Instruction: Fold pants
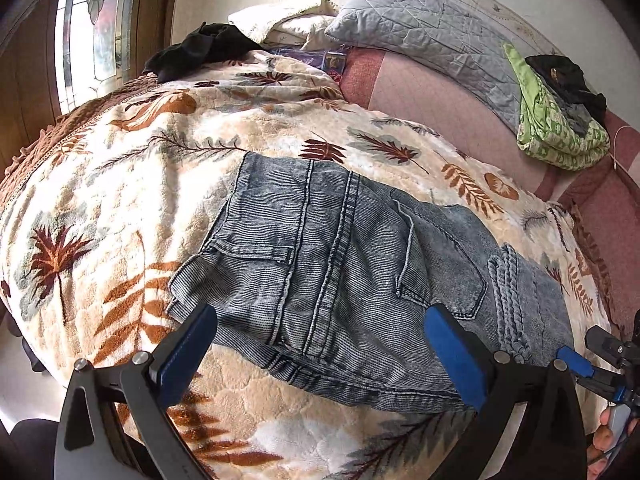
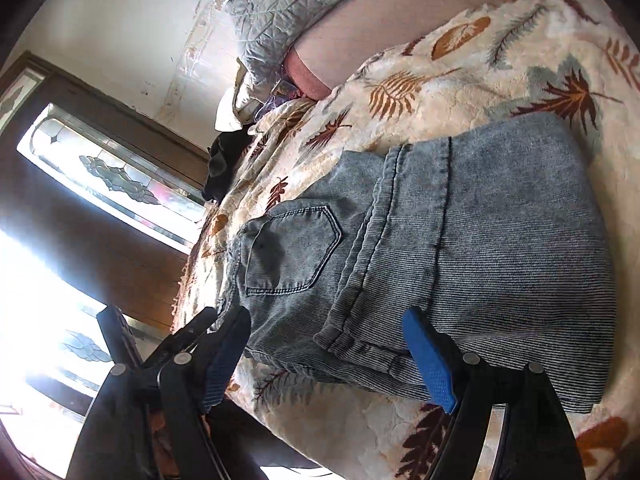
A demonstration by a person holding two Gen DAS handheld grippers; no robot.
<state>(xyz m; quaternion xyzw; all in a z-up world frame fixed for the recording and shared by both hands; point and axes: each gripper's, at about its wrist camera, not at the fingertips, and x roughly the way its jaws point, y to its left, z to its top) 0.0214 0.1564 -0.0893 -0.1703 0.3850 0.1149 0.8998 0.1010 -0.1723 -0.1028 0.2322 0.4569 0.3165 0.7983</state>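
The blue denim pants lie folded into a compact stack on the leaf-patterned blanket, back pockets facing up. My left gripper hovers at the stack's near edge, open. Its blue pads stand wide on either side of the fold and press on nothing. In the right wrist view the pants fill the middle, and my right gripper is open at their near edge with nothing held. The right gripper's tip shows at the right edge of the left wrist view.
A grey quilted pillow and a green cloth bundle lie along the pink bed edge at the back. Black clothing sits at the far left by the window. A hand is at the lower right.
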